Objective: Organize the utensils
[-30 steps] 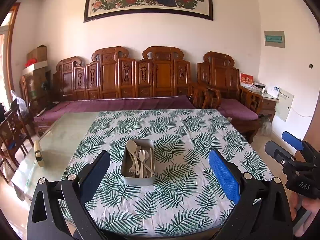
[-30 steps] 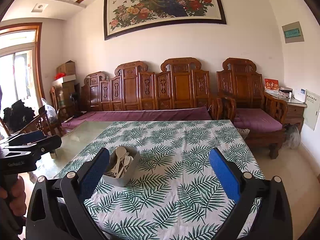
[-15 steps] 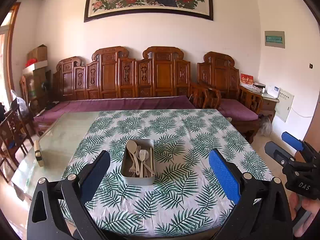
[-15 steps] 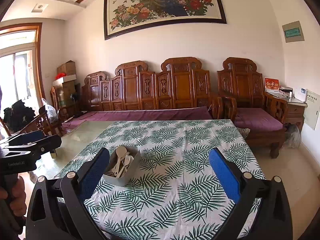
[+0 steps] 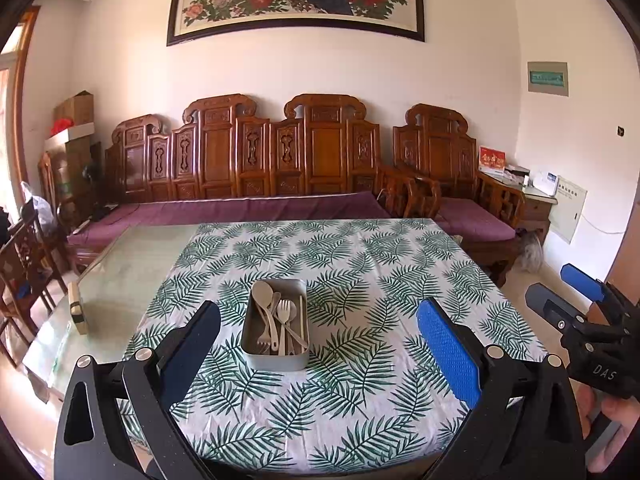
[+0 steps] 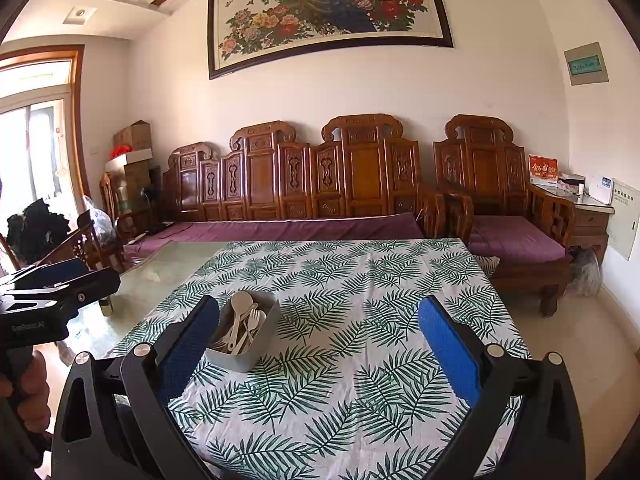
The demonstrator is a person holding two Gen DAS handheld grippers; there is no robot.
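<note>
Beige utensils (image 5: 279,320) lay gathered in grey tin (image 5: 276,358) on counter (image 5: 360,400); likely for tidiness | left claw (image 5: 318,344) apart, empty | right claw (image 6: 318,344) apart, empty

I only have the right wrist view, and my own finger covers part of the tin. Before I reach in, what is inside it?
Observer: The left wrist view looks down into the tin. It holds a spoon towards that view's left, forks in the middle and thin sticks along the right wall.
Operator: How is the left gripper lined up?
Observer: The left gripper is open and empty, and the tin sits centred between its fingers, farther out on the tablecloth.
Operator: What is behind it at the table edge?
Observer: A small tan block lies on the bare glass, clear of the cloth.
</note>
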